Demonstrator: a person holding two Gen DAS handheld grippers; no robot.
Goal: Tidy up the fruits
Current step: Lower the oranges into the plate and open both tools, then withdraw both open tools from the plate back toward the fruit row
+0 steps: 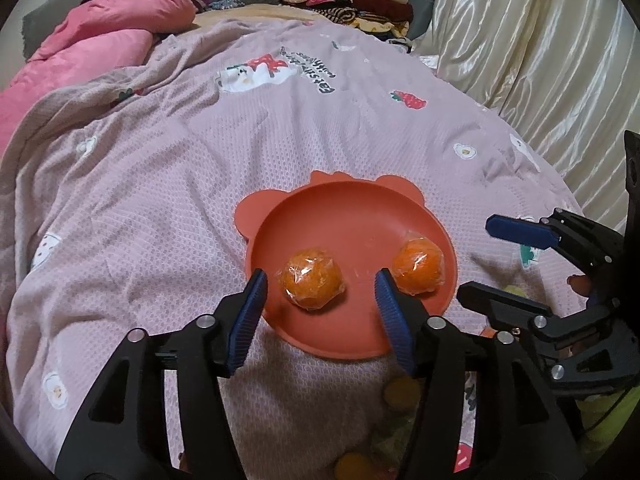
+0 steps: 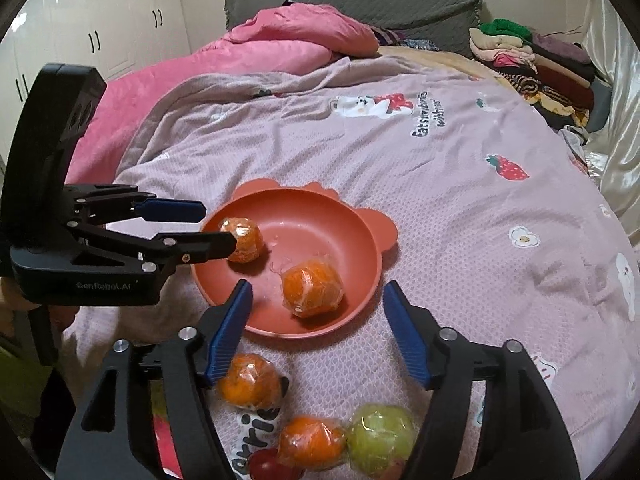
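Note:
An orange-red eared plate (image 1: pixel 320 220) (image 2: pixel 320 208) lies on the mauve bedspread and holds two plastic-wrapped oranges. My left gripper (image 1: pixel 320 276) is open; its blue pads flank the nearer wrapped orange (image 1: pixel 314 280) (image 2: pixel 242 240) without touching it. It enters the right wrist view from the left (image 2: pixel 218 226). My right gripper (image 2: pixel 318 286) (image 1: pixel 476 258) is open too. The other wrapped orange (image 2: pixel 312 288) (image 1: pixel 418 268) rests on the plate between and just beyond its pads, untouched. Loose wrapped fruit lies near me: an orange (image 2: pixel 250 380), another orange (image 2: pixel 310 442), a green apple (image 2: pixel 380 438) and a red fruit (image 2: pixel 266 466).
A pink duvet (image 2: pixel 280 44) is bunched at the bed's far left, before a grey headboard (image 2: pixel 360 0). Folded clothes (image 2: pixel 532 60) are stacked at the far right by a shiny cream curtain (image 1: pixel 540 60). White wardrobe doors (image 2: pixel 100 20) stand at the left.

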